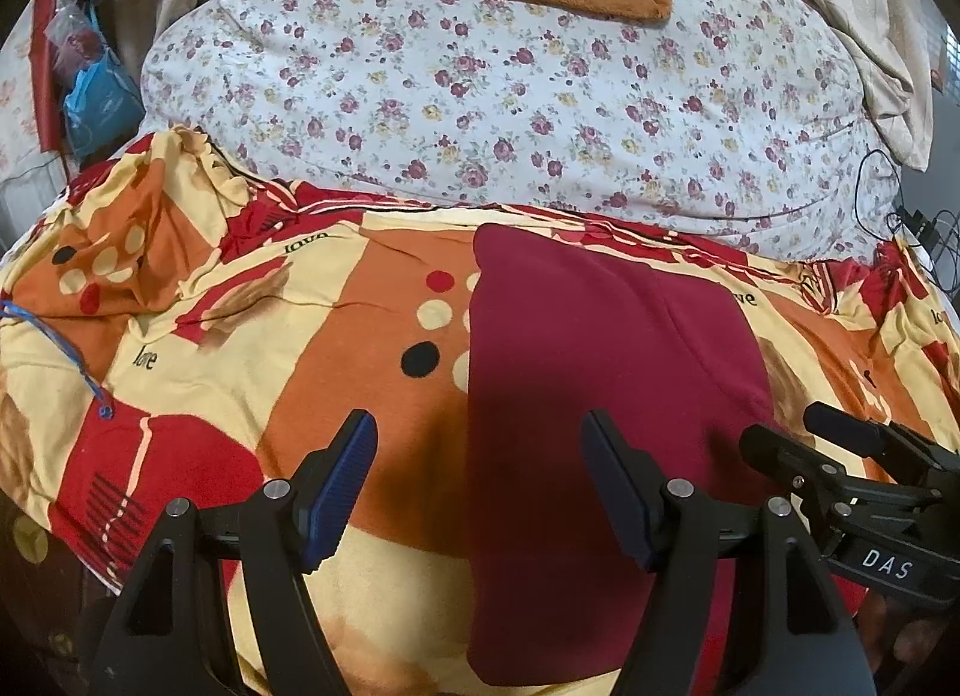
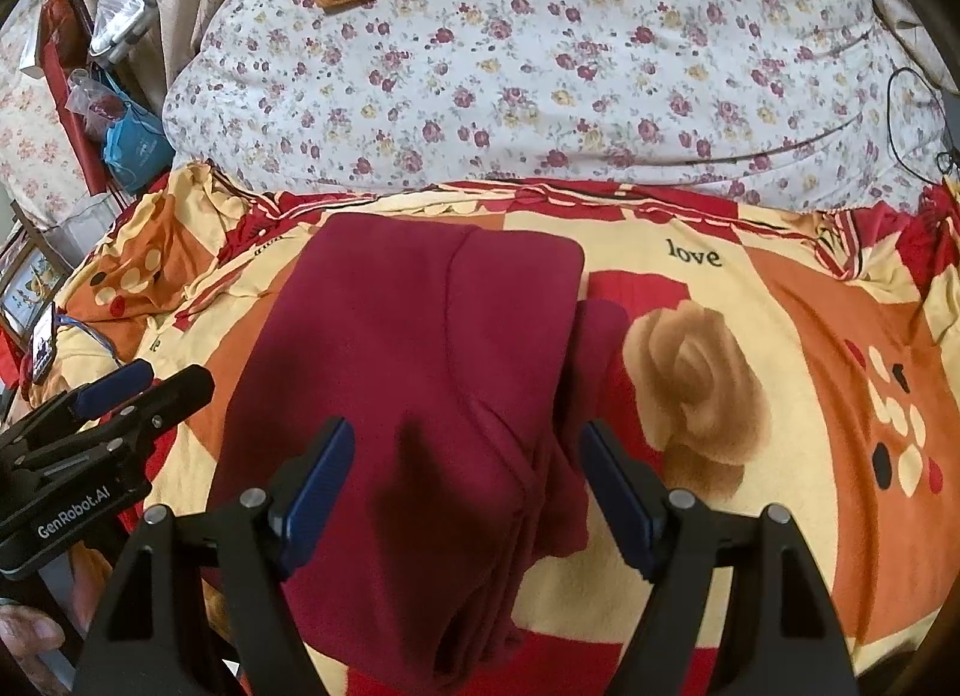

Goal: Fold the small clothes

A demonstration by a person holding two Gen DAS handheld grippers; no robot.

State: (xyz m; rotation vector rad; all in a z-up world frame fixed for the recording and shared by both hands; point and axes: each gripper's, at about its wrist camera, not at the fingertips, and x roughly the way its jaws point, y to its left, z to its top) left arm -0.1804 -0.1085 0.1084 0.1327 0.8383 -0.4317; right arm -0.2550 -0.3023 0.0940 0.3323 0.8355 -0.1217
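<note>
Both tools are held wide open with nothing gripped: the left gripper (image 1: 477, 450) and the right gripper (image 2: 465, 456) are poised above the near end of the maroon garment (image 2: 420, 372). The garment is laid folded on the patterned bedsheet (image 2: 780, 336). Beyond the garment, a floral quilt (image 2: 540, 84) is piled.

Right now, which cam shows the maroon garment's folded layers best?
Right wrist view: the maroon garment sits centred, its stacked layer edges visible along the right side and near end. Left wrist view shows it as a flat panel, the near part behind a hand-held gripper finger.
</note>
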